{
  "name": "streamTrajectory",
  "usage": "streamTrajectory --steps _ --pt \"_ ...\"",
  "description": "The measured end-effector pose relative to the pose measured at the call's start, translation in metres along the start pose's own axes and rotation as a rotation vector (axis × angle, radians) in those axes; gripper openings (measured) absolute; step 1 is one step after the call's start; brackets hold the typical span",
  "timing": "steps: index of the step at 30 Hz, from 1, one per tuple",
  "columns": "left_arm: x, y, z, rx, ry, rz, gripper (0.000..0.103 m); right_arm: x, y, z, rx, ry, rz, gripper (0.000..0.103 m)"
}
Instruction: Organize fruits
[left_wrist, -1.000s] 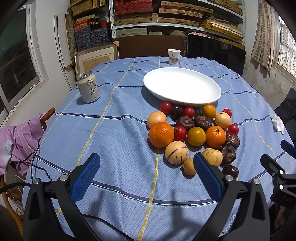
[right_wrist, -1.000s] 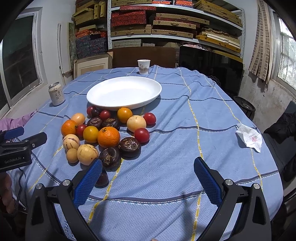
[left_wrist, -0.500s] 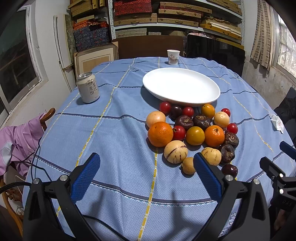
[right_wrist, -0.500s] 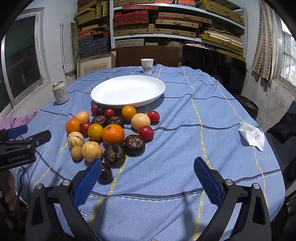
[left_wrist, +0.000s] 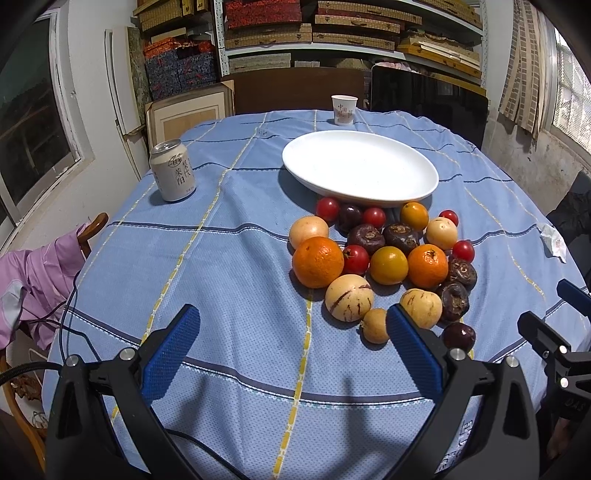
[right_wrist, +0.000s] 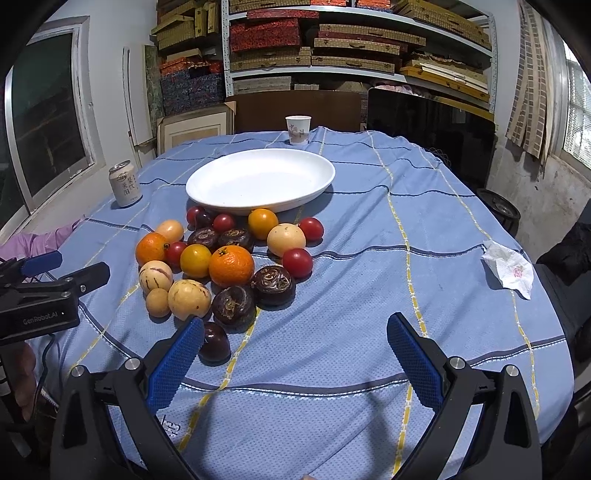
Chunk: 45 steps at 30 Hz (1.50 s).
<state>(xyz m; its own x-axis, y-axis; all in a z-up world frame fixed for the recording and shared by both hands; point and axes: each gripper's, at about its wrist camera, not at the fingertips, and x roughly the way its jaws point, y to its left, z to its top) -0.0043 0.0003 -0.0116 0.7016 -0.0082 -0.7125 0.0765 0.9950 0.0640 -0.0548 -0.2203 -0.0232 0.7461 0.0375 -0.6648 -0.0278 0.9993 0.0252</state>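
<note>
A heap of fruit lies on the blue tablecloth: oranges, red tomatoes, yellow tomatoes, striped pale melons, dark wrinkled fruits and a dark plum. Behind it stands an empty white oval plate. My left gripper hovers open over the cloth, near-left of the heap. My right gripper is open too, its left finger beside the plum. Each gripper shows at the edge of the other's view.
A drink can stands at the left of the table, a paper cup at the far edge, a crumpled tissue at the right. A pink garment hangs on a chair to the left. Shelves fill the back wall.
Both grippers have drifted slightly; in the right wrist view the fruit heap has shifted right and nearer. Both stay open and nothing on the table has moved.
</note>
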Motion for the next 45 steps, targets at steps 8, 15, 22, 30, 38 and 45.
streamTrajectory --steps 8,15,22,30,38,45 --pt "0.001 0.000 -0.001 0.000 0.002 -0.001 0.099 -0.004 0.003 0.000 -0.012 -0.017 0.001 0.099" --pt "0.001 0.000 -0.002 0.002 0.003 0.000 0.099 -0.004 0.003 0.001 -0.012 -0.019 0.001 0.099" --pt "0.001 0.000 -0.001 0.002 0.002 -0.001 0.099 -0.005 0.004 0.001 -0.012 -0.019 0.002 0.099" --pt "0.001 0.000 -0.001 0.002 0.003 0.000 0.099 -0.005 0.004 0.001 -0.013 -0.019 0.002 0.099" --pt "0.008 -0.010 -0.006 0.052 0.025 -0.087 0.099 -0.005 0.001 0.002 -0.017 -0.026 -0.006 0.099" --pt "0.028 -0.025 -0.014 0.113 0.063 -0.129 0.099 0.000 -0.013 0.001 -0.005 -0.017 -0.022 0.099"
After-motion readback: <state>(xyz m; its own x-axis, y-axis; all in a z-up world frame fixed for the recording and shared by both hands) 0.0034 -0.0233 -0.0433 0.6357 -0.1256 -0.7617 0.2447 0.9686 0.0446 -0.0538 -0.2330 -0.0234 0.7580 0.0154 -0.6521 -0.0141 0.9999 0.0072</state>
